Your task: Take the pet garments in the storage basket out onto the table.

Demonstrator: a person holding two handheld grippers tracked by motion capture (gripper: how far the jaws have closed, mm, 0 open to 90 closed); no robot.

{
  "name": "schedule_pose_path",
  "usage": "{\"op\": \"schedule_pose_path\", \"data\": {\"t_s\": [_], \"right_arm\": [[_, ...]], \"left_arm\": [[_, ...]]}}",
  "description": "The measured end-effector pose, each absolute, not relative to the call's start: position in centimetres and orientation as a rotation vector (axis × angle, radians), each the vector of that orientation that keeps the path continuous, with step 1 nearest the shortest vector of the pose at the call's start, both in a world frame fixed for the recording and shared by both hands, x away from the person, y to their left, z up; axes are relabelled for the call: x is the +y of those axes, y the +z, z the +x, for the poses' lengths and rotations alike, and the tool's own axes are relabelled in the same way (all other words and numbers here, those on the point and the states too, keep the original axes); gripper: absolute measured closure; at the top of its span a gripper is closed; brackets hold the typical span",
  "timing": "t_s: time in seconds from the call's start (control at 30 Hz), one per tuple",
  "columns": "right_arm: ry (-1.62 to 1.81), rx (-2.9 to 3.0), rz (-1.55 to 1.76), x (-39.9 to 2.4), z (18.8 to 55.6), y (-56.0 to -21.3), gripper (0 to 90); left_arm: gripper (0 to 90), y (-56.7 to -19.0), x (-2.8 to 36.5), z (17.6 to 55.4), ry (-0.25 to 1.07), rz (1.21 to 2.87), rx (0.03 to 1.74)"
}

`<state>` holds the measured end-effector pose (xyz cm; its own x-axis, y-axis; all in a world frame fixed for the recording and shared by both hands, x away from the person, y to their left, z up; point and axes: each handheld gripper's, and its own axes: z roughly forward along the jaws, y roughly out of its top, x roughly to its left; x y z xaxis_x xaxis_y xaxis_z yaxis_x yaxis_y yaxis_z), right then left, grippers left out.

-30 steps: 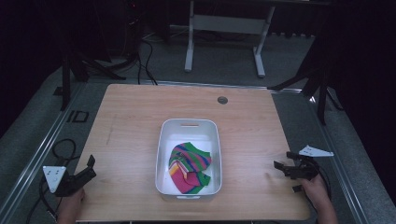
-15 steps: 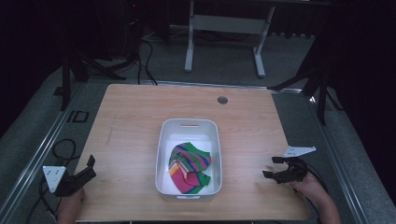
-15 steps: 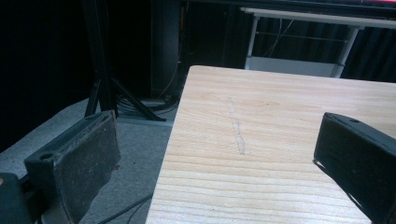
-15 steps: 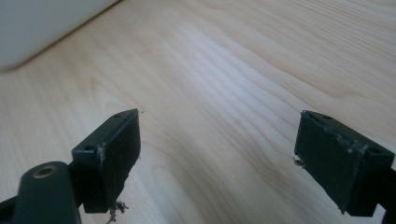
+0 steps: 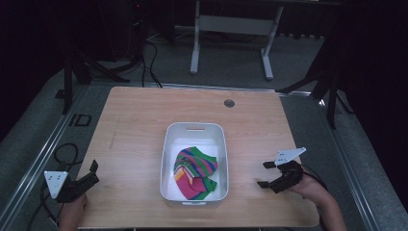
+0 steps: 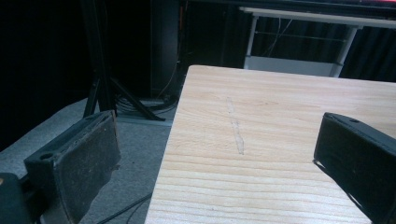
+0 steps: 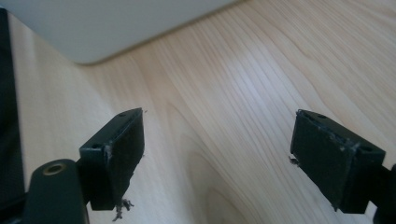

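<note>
Centrally, a white tub is holding striped cloth; both claws, left and right, are gaping empty near the bench's front corners. Reaching over the rim seems advisable.

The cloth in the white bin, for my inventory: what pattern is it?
Multicoloured stripes: green, pink, yellow, blue. The cloth shows best in the high view.

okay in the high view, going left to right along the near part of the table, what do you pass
left hand-held gripper at the table's near-left corner → white bin holding a striped multicolour cloth → right hand-held gripper, jaws apart, over the wood on the bin's right.
</note>
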<state>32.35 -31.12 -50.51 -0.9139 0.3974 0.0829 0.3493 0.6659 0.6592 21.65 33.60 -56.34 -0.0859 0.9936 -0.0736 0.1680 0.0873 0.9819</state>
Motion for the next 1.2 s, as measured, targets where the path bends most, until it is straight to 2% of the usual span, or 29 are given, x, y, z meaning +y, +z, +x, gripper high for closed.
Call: {"op": "schedule_pose_path", "data": {"t_s": [0.6, 1.2], "right_arm": [[1.14, 2.864, 0.395, -24.3, 33.2, -44.5, 14.7], [1.104, 2.918, 0.265, -17.7, 34.2, -43.6, 14.1]], "left_arm": [[0.9, -56.4, 33.6, 21.7, 1.114, 1.242, 1.427], [0.9, -56.3, 33.7, 21.7, 1.109, 1.242, 1.427]]}}
